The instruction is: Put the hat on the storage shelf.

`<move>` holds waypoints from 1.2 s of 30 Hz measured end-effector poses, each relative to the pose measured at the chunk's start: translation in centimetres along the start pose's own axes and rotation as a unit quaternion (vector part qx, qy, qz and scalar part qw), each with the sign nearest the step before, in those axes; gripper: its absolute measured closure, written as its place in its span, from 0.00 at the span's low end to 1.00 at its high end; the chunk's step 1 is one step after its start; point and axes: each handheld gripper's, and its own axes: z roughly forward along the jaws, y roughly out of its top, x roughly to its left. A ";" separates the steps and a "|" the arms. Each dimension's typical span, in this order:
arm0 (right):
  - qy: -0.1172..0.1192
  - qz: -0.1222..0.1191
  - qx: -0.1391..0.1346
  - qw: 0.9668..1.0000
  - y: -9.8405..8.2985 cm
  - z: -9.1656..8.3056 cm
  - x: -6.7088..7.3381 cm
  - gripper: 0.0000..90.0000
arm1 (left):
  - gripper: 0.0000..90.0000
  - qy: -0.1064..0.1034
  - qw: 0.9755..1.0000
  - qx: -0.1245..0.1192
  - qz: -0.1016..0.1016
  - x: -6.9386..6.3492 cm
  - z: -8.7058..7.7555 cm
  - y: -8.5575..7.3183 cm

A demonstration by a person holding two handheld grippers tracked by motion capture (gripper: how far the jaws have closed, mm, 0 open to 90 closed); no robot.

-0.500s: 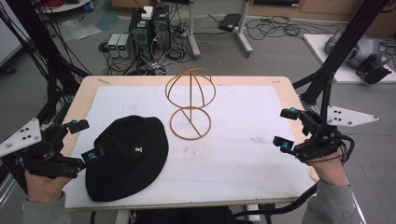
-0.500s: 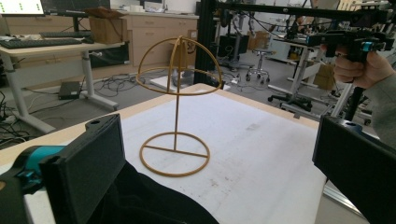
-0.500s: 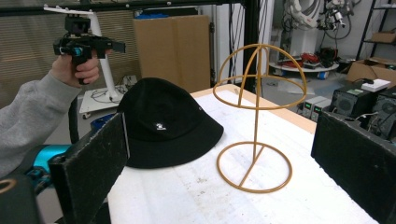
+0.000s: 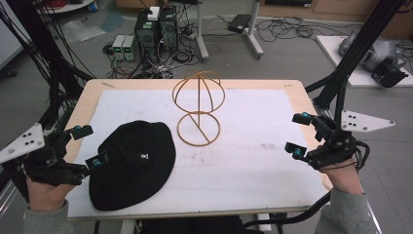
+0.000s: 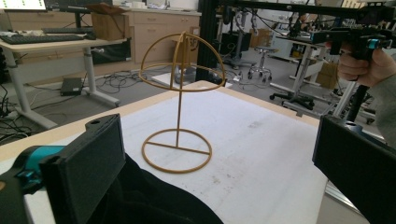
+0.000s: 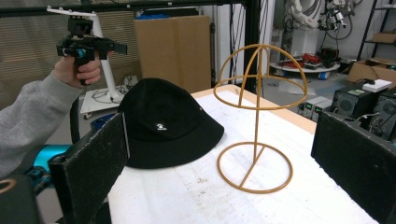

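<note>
Left claw [image 4: 89, 145]: jaws spread wide, holding nothing, at the desk's left edge, one jaw tip just beside the black bucket hat [image 4: 134, 163]. Right claw [image 4: 299, 134]: jaws also apart and empty, at the right edge. Hat lies flat on the white mat [image 4: 253, 146], front left. Wire hat stand [image 4: 198, 108] upright mid-desk, near the hat, bare.

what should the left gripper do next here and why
Probably ease the left gripper forward and down over the near brim of the black hat. Its jaws are open and empty right at the hat's edge, the hat lies flat on the white mat, and the wire hat stand stands bare. The right gripper is open, off to the side.
</note>
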 end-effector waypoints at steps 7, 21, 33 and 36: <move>0.000 0.001 0.004 1.000 -0.1 -0.1 0.1 0.04 | 0.03 0.001 1.000 0.000 0.000 0.0 0.1 0.1; -0.005 0.004 0.006 1.000 -0.3 -0.3 0.0 0.04 | 0.03 -0.004 1.000 0.003 -0.001 0.2 0.6 0.0; -0.006 0.005 0.010 1.000 -0.4 -0.1 -0.1 0.04 | 0.03 -0.001 1.000 0.004 -0.002 0.2 0.6 0.0; -0.007 0.007 0.010 1.000 -0.4 -0.1 -0.1 0.04 | 0.03 -0.001 1.000 0.004 -0.002 0.1 0.6 0.0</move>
